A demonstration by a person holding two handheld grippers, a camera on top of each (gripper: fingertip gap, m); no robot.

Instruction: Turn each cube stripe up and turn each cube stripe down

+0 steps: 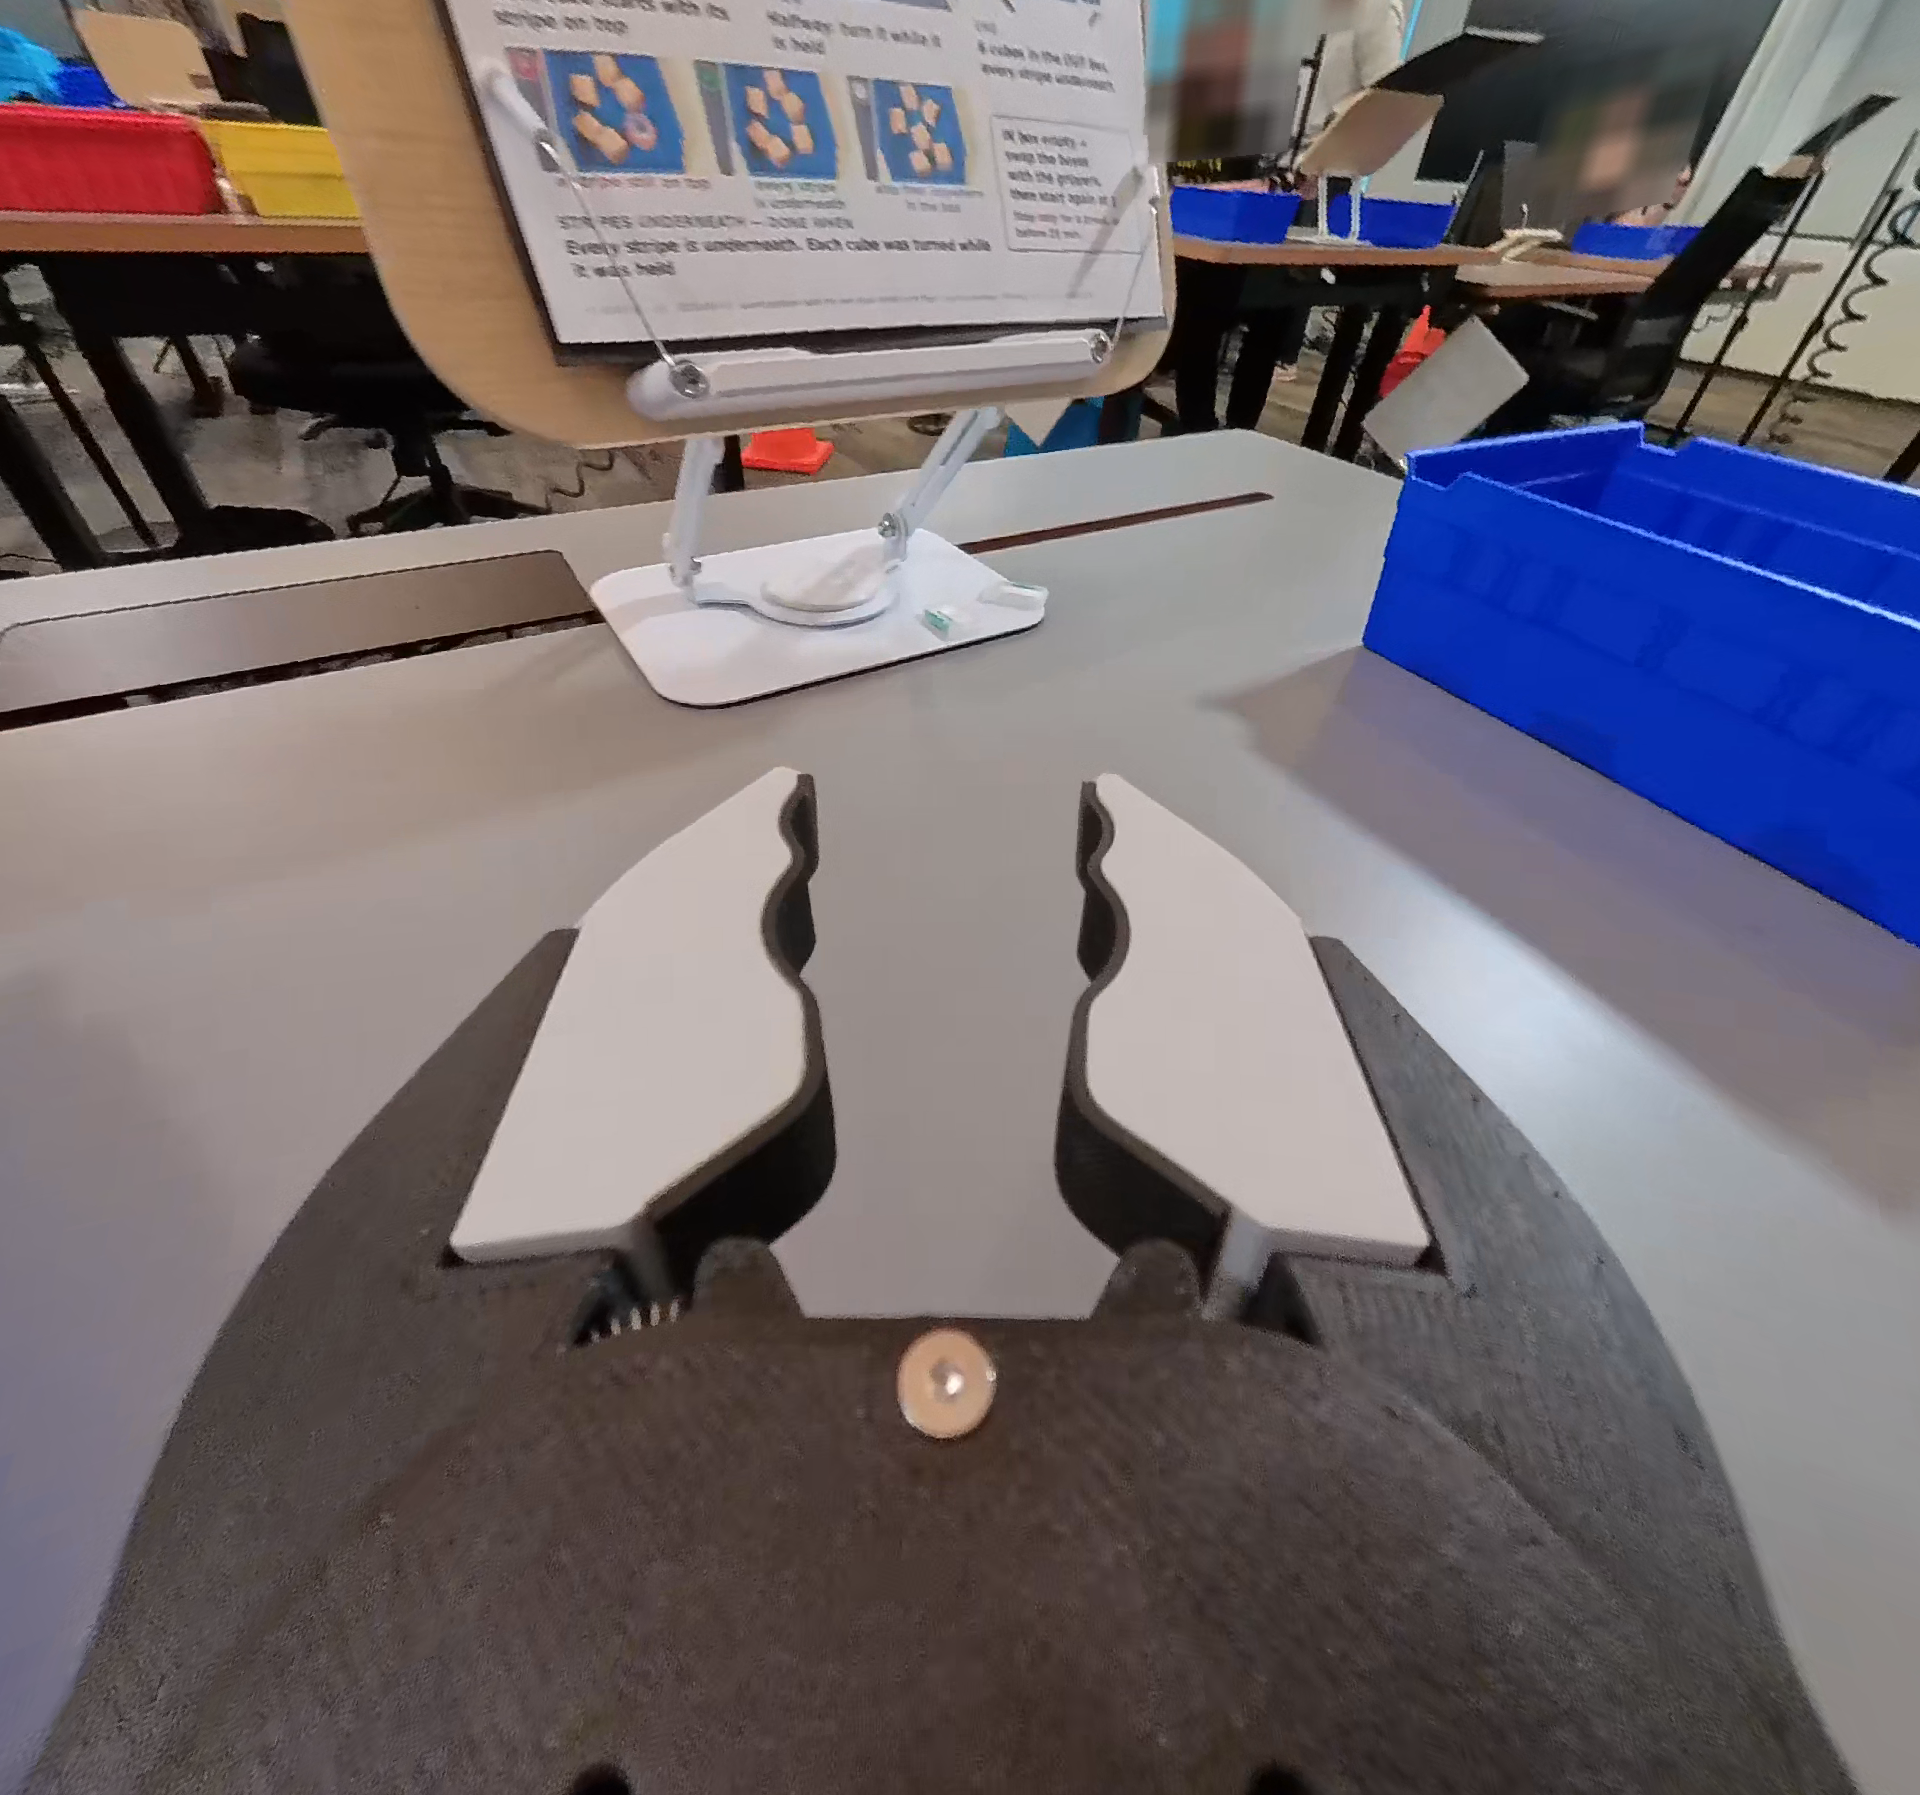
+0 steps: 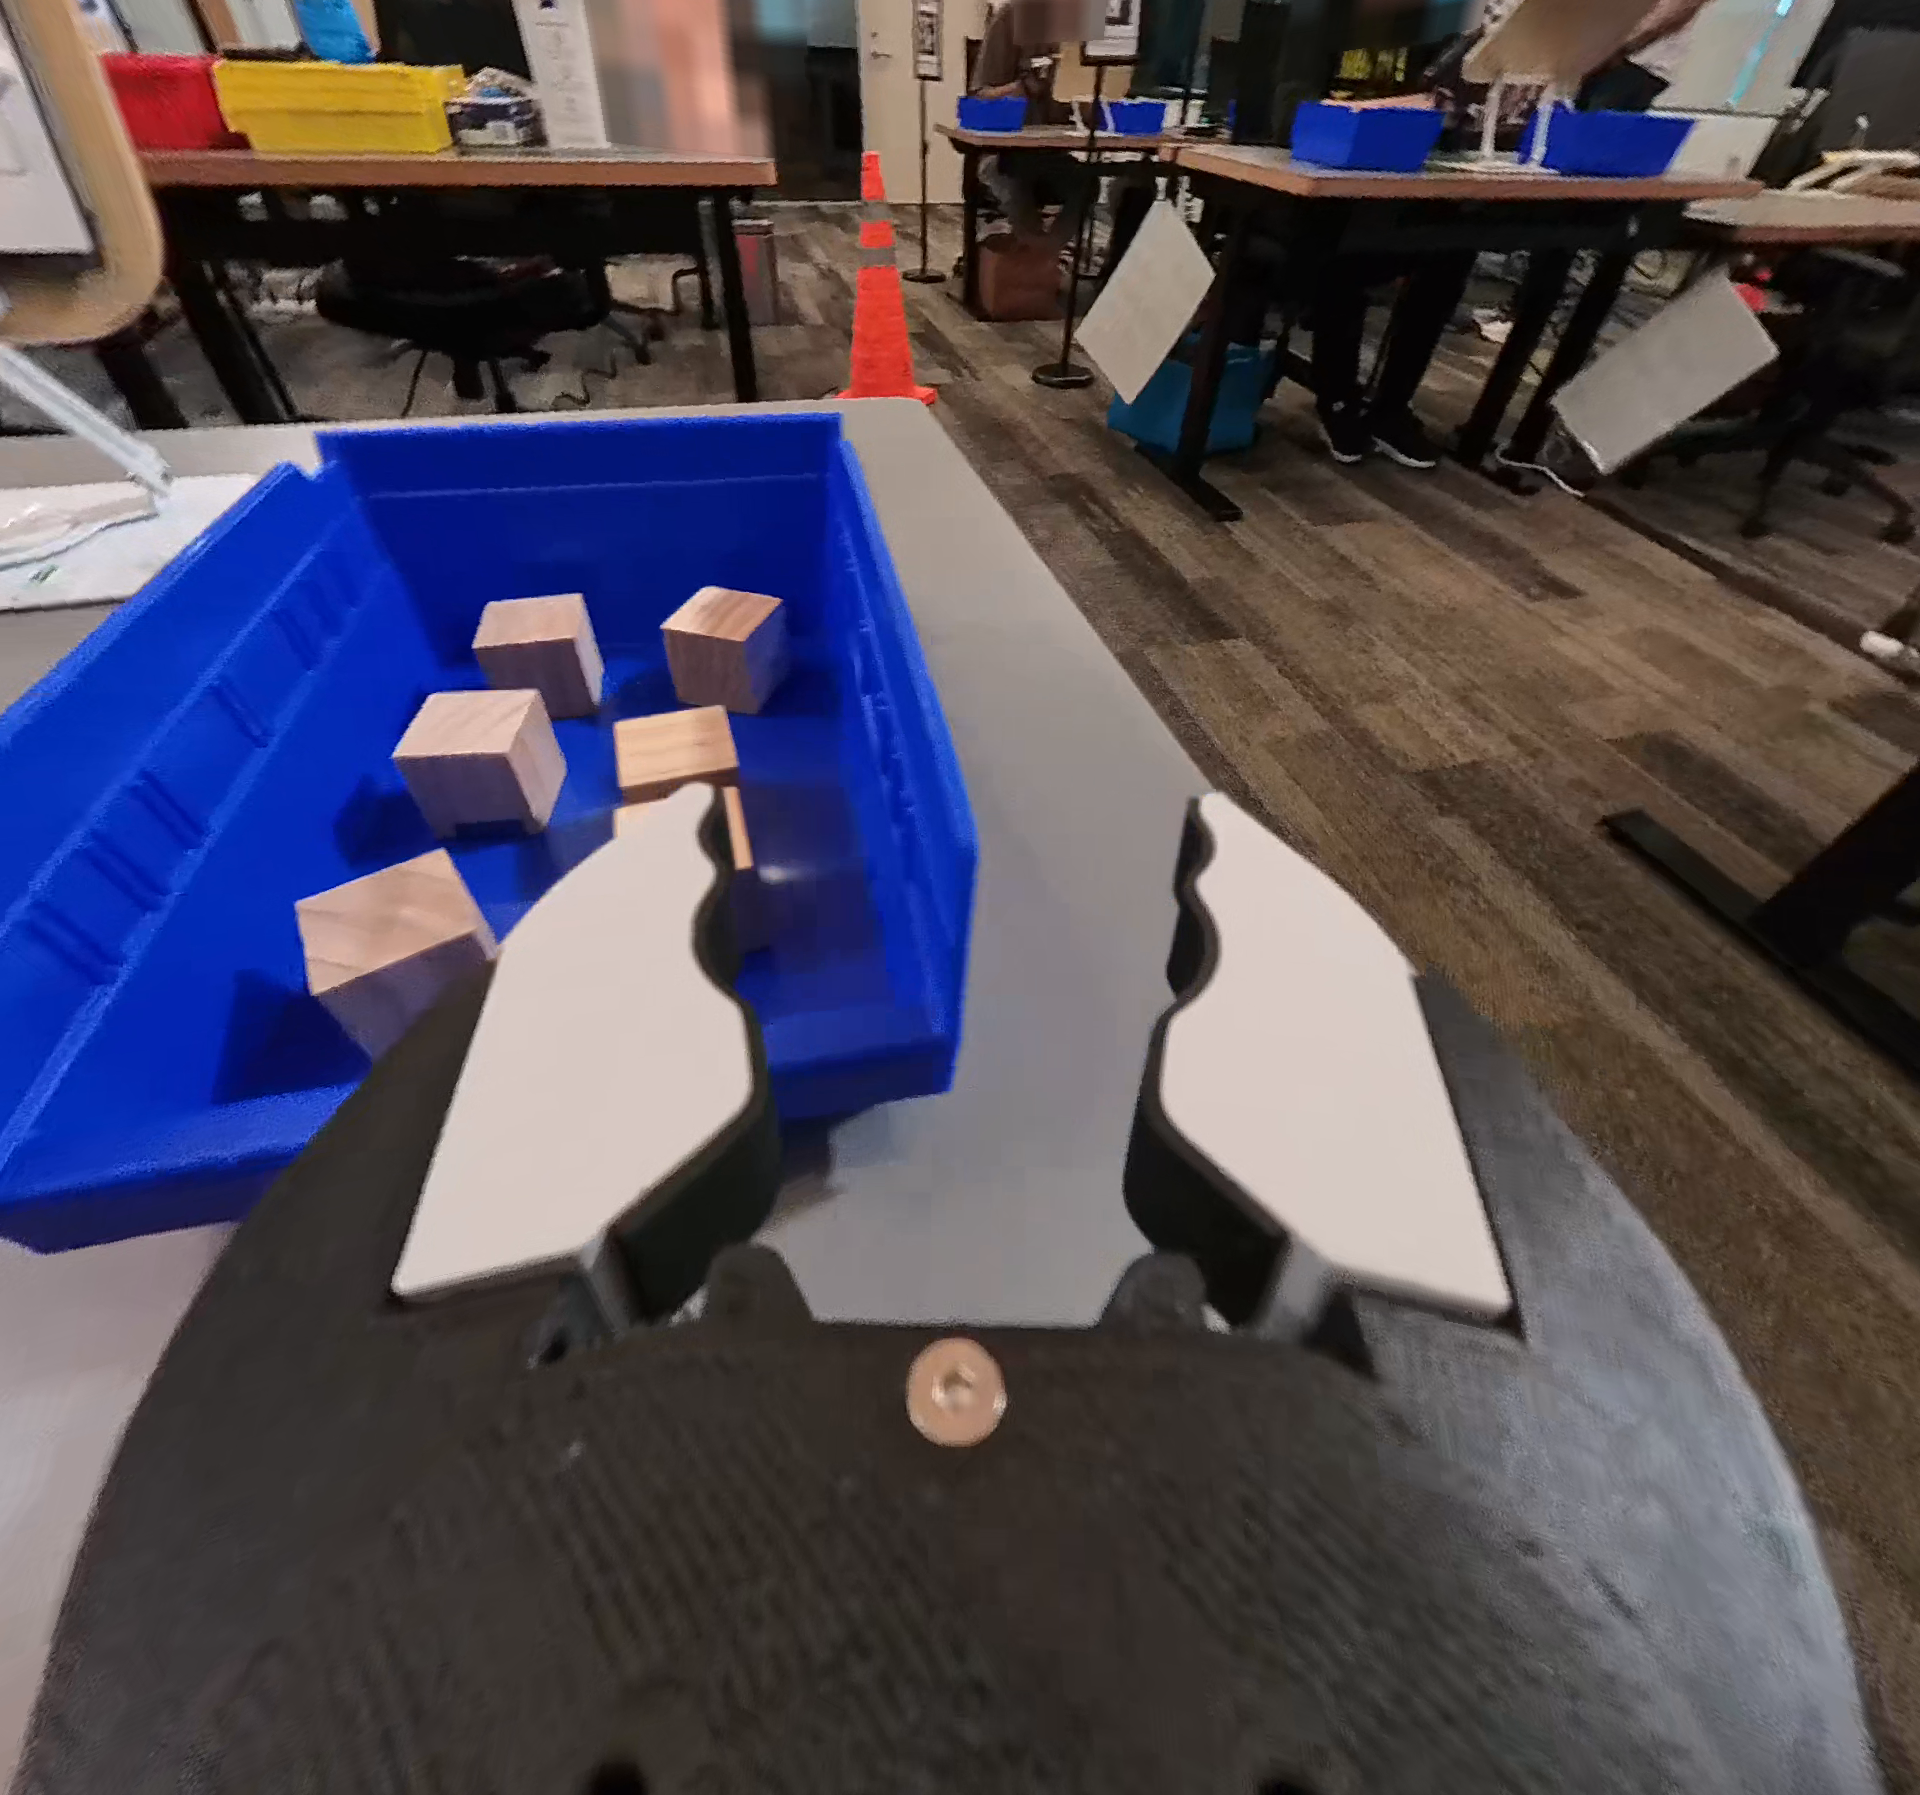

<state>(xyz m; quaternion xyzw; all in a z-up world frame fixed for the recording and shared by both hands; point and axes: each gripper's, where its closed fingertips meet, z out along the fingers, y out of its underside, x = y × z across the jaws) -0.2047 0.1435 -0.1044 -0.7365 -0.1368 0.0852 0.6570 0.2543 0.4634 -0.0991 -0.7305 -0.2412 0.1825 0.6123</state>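
The left claw gapes wide and empty over bare grey desk; ahead of it stands a document stand, and off to its right sits a blue bin whose inside is hidden in this view. The right claw is likewise spread wide with nothing in it, poised over the desk edge. Just to its left, the blue bin holds the wooden cubes, about six, one partly hidden behind the claw's left finger. No stripe shows on any upward face, so they appear to be stripe down; turning them stripe up again seems to be what remains, and no cube is gripped yet.
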